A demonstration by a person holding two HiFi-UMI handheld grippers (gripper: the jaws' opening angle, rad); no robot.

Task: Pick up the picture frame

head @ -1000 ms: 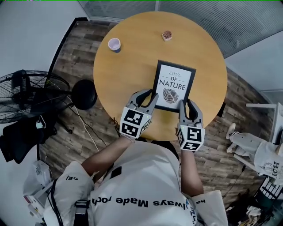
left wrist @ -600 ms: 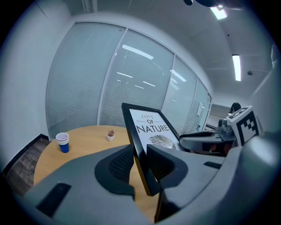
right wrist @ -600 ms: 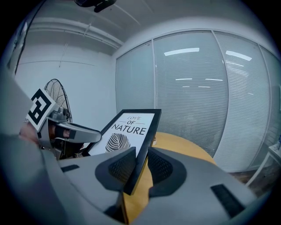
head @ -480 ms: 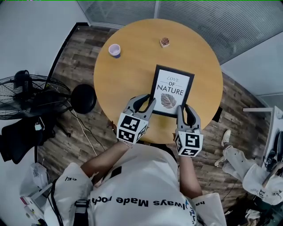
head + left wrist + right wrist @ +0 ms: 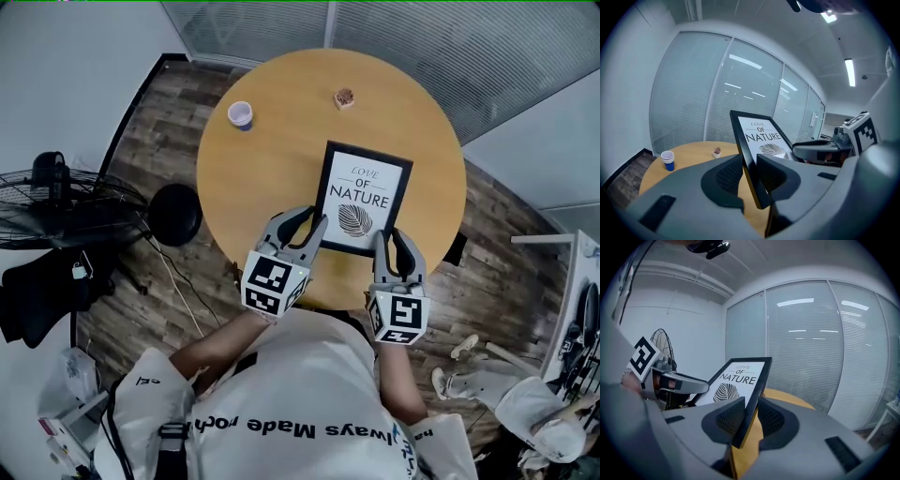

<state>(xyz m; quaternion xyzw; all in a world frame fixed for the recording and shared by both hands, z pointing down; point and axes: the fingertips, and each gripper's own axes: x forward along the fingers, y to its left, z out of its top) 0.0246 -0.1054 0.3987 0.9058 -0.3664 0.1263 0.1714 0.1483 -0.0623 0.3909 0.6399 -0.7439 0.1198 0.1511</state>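
While jaws pinch its edges, picture frame (image 5: pixel 361 199) seemingly clears table (image 5: pixel 272 169).

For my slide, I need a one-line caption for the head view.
Left gripper and right gripper hold the picture frame by its near corners over a round table with a cup.

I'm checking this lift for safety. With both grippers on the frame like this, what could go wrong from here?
1. The left gripper and right gripper pinch the frame only at its near corners. The far end hangs unsupported, so it may sag or slide out of the pads.
2. If the two grippers move unevenly, the frame could twist and one grip might let go.
3. A dropped frame would probably hit the table, perhaps near the cup.
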